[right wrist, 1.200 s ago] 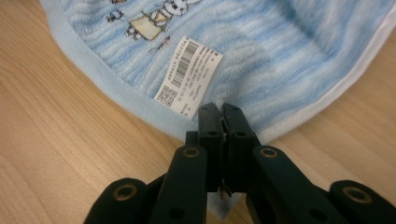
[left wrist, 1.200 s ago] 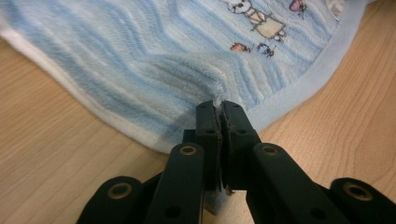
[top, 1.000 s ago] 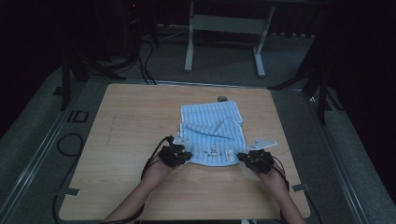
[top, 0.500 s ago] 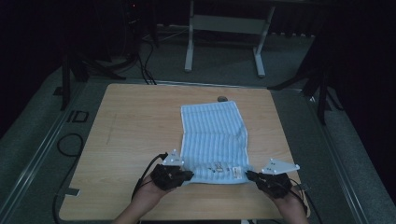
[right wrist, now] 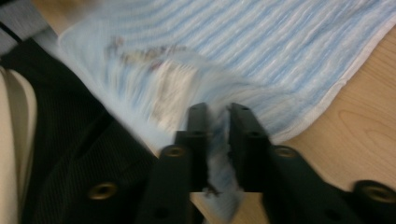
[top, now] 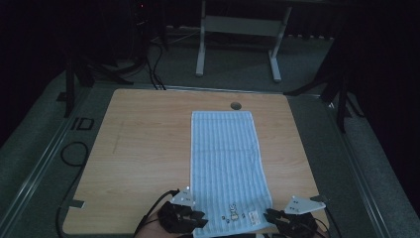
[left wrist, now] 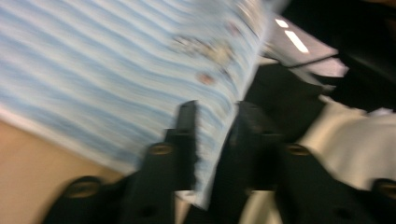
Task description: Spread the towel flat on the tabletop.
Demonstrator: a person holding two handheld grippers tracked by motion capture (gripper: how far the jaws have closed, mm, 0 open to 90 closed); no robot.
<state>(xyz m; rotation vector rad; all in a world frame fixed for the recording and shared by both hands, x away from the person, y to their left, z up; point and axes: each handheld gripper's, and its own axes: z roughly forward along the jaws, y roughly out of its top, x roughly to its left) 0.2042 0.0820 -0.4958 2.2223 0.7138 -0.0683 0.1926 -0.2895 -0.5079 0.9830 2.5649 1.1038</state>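
Observation:
A light blue striped towel (top: 225, 163) lies stretched lengthwise on the wooden table (top: 143, 148), with a small rabbit print and a label near its near edge. My left gripper (top: 197, 218) pinches the towel's near left corner; in the left gripper view the towel (left wrist: 107, 70) edge runs between the black jaws of the gripper (left wrist: 212, 130). My right gripper (top: 270, 216) pinches the near right corner; in the right gripper view the towel (right wrist: 261, 51) is bunched between the jaws of the gripper (right wrist: 217, 116).
A round cable hole (top: 236, 105) sits in the table just past the towel's far edge. Bare wood lies to the left of the towel. A grey frame (top: 237, 29) and cables stand on the dark floor behind the table.
Both grippers have pulled the towel's near edge toward the table's front edge, and the folded towel has opened out to its full length.

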